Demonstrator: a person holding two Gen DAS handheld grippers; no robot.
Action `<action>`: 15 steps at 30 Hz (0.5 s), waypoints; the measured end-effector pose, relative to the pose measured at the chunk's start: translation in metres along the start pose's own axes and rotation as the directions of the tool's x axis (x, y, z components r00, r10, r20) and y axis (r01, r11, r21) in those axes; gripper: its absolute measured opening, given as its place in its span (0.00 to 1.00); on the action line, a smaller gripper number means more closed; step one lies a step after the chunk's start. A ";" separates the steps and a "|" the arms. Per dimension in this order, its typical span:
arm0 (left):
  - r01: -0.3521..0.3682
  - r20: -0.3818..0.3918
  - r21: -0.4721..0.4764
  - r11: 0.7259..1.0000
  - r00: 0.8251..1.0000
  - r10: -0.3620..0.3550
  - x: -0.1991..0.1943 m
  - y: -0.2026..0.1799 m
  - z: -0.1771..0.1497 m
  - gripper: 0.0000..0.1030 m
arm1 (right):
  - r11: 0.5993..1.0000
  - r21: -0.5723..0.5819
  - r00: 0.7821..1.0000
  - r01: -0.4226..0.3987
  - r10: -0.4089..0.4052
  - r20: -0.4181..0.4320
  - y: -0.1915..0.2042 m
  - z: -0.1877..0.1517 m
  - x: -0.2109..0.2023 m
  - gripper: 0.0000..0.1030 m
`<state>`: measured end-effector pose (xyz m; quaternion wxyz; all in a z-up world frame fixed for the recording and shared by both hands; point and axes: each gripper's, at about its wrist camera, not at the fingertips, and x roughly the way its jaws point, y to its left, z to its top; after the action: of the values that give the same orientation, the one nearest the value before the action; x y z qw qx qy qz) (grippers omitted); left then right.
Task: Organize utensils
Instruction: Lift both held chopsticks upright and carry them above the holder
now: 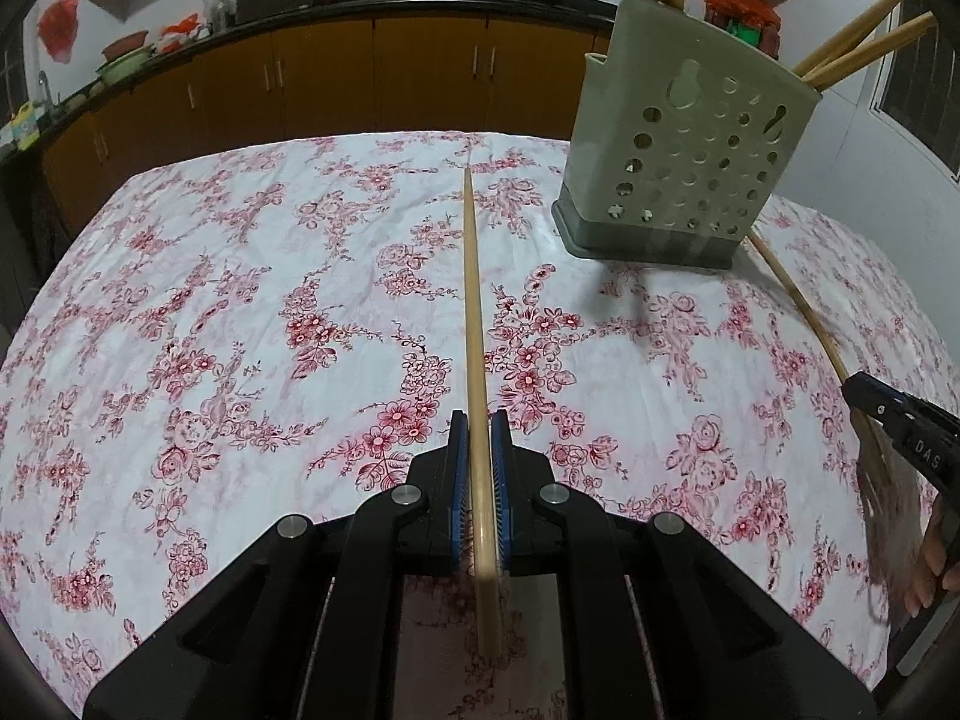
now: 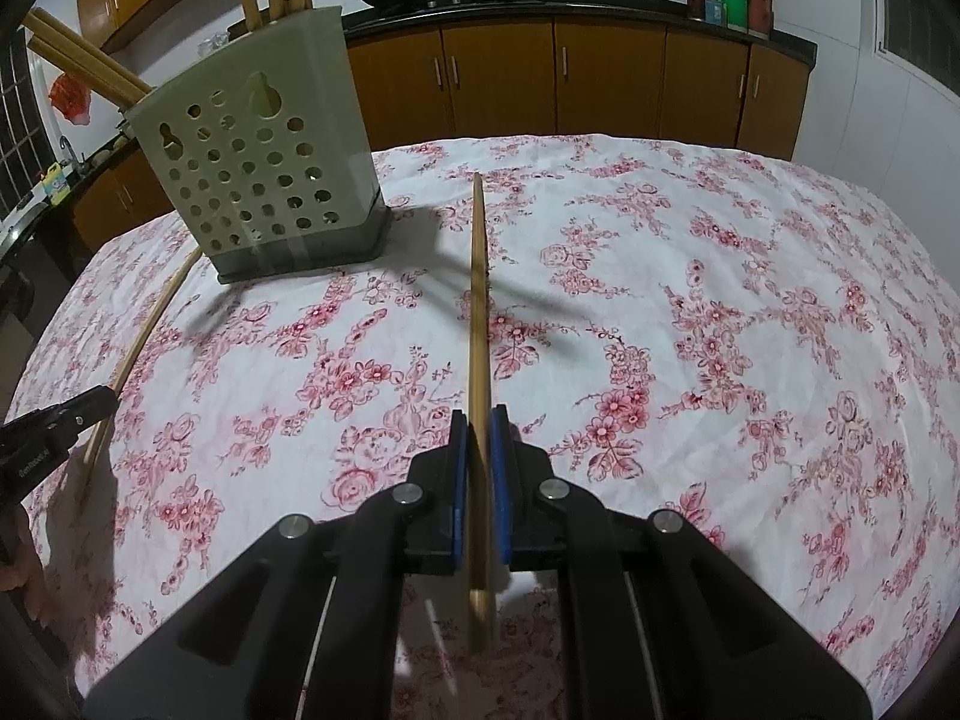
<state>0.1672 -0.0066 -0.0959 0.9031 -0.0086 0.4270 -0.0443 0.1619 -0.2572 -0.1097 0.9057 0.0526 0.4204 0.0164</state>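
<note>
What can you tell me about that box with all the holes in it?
The holder is a pale grey-green plastic box, taller than wide, with rows of round holes and two keyhole-shaped slots in its wall. It sits in a darker grey base tray and stands upright on the flowered tablecloth. Several wooden chopsticks already stick out of its open top, some straight up, some leaning out sideways. Neither gripper touches it. In the right wrist view it stands at the far left.

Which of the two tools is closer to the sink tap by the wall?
Left, it seems. The sink tap lies far left of both; the left tool sits on that side, the right tool beyond it, further right.
</note>
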 end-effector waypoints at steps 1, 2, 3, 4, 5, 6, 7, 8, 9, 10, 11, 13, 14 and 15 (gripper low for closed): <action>-0.001 0.000 0.001 1.000 1.000 0.001 0.001 -0.001 -0.001 0.08 | 1.000 -0.002 1.000 0.001 -0.001 0.000 0.000 0.000 0.000 0.10; 0.000 0.000 0.002 1.000 1.000 0.000 0.000 -0.002 -0.001 0.08 | 1.000 -0.003 1.000 0.002 -0.002 0.001 0.000 0.000 0.000 0.09; 0.003 0.001 0.000 1.000 1.000 -0.003 0.000 -0.003 -0.001 0.08 | 1.000 -0.002 1.000 0.000 0.000 0.001 -0.001 0.000 0.000 0.09; 0.004 0.001 -0.002 1.000 1.000 -0.004 0.000 -0.003 -0.001 0.08 | 1.000 -0.003 1.000 -0.001 0.001 0.000 -0.001 0.000 -0.001 0.08; 0.004 0.000 0.002 1.000 1.000 -0.004 0.001 -0.003 -0.001 0.08 | 1.000 -0.004 1.000 0.002 -0.002 -0.002 -0.001 0.001 -0.002 0.08; 0.003 -0.002 0.005 1.000 1.000 -0.003 0.000 -0.002 0.000 0.08 | 1.000 -0.005 1.000 0.003 -0.003 0.001 -0.003 0.002 -0.004 0.08; 0.007 -0.004 0.005 1.000 1.000 -0.007 -0.002 0.000 0.000 0.08 | 1.000 -0.005 1.000 0.004 -0.004 0.015 -0.003 0.004 -0.009 0.08; 0.016 0.006 -0.002 1.000 1.000 -0.016 -0.005 0.001 0.002 0.08 | 1.000 -0.005 0.999 0.007 -0.007 0.036 -0.004 0.007 -0.015 0.08; 0.021 0.017 -0.007 1.000 1.000 -0.021 -0.009 0.004 0.003 0.08 | 1.000 -0.005 0.999 0.008 -0.008 0.053 -0.006 0.009 -0.021 0.08; 0.028 0.040 -0.014 1.000 0.999 -0.028 -0.016 0.006 0.007 0.08 | 1.000 -0.001 0.997 0.010 -0.010 0.081 -0.008 0.014 -0.029 0.08; 0.037 0.065 -0.023 0.999 0.997 -0.035 -0.024 0.008 0.012 0.08 | 1.000 0.004 0.994 0.010 -0.010 0.107 -0.009 0.019 -0.038 0.08; 0.053 0.111 -0.034 0.998 0.993 -0.049 -0.039 0.012 0.021 0.08 | 1.000 0.015 0.988 0.006 -0.008 0.157 -0.013 0.028 -0.053 0.08; 0.057 0.130 -0.035 0.998 0.990 -0.052 -0.045 0.013 0.025 0.08 | 1.000 0.019 0.984 0.005 -0.008 0.181 -0.015 0.032 -0.060 0.08; 0.063 0.161 -0.036 0.997 0.985 -0.056 -0.055 0.013 0.031 0.07 | 1.000 0.021 0.979 0.005 -0.009 0.203 -0.015 0.036 -0.067 0.08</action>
<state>0.1576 0.0105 -0.0348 0.9324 -0.0432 0.3534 -0.0617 0.1459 -0.2804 -0.0376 0.9433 0.0620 0.3260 0.0034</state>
